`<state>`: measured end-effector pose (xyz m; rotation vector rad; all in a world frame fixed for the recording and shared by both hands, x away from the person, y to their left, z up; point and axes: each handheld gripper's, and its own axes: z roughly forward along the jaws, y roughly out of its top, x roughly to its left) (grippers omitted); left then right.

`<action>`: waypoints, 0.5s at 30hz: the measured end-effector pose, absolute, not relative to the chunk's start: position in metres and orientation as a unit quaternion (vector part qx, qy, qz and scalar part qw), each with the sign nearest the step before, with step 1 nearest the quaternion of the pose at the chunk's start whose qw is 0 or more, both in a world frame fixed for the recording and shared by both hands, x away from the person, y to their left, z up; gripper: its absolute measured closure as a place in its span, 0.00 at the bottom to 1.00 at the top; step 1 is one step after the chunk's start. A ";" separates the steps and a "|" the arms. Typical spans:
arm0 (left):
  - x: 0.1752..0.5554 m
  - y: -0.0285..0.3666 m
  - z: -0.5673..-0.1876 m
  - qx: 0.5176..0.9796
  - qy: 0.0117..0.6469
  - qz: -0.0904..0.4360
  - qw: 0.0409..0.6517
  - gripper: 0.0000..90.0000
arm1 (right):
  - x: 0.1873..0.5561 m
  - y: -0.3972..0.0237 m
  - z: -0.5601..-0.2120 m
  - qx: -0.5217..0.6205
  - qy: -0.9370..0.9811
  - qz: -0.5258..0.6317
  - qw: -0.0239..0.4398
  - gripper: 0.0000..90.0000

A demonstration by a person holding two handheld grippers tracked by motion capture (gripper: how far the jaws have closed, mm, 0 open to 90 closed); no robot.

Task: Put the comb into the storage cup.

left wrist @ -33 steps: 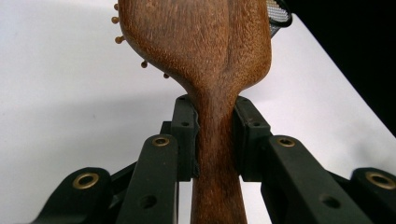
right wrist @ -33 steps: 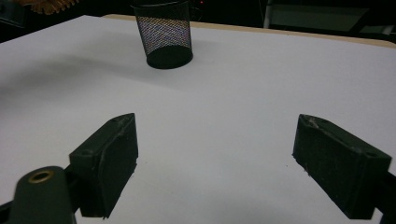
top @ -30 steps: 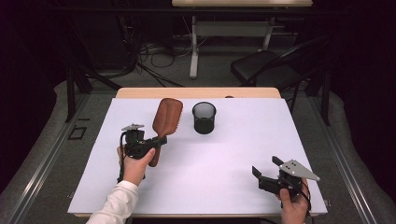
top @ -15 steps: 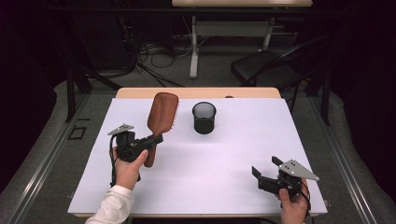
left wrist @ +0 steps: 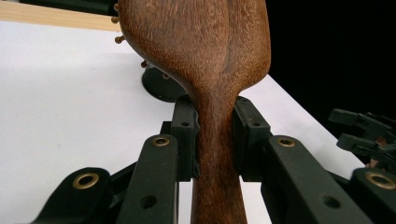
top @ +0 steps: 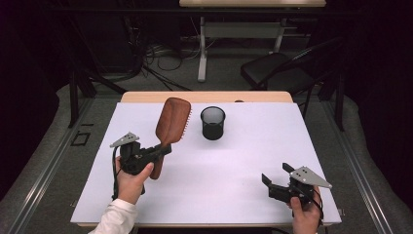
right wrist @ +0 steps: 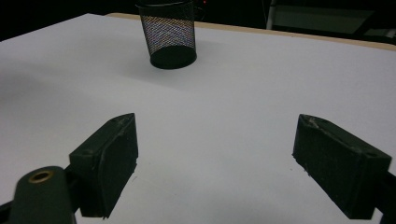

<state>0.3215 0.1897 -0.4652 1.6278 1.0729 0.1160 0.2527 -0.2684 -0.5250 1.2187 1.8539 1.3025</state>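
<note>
Presently, left tool (top: pixel 163 150) clenches the wooden hairbrush (top: pixel 170 122) by its handle, head rising toward upper frame; right tool (top: pixel 276 178) released, lower right.

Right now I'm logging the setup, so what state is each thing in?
Hairbrush: lifted off the table, clamped by its handle, head up, bristles facing the cup.
Mesh cup: upright on the table, looks empty.
Left gripper: shut on the hairbrush handle.
Right gripper: open, nothing between the jaws, low over the table.
</note>
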 end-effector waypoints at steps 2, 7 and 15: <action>0.320 0.188 -0.465 0.692 0.452 0.046 0.560 0.81 | 0.253 -0.269 -0.525 0.454 0.691 0.487 0.281 0.15; 0.318 0.182 -0.465 0.700 0.443 0.043 0.559 0.81 | 0.253 -0.269 -0.525 0.454 0.691 0.487 0.282 0.15; 0.314 0.175 -0.465 0.708 0.428 0.039 0.560 0.81 | 0.253 -0.269 -0.525 0.455 0.690 0.487 0.281 0.15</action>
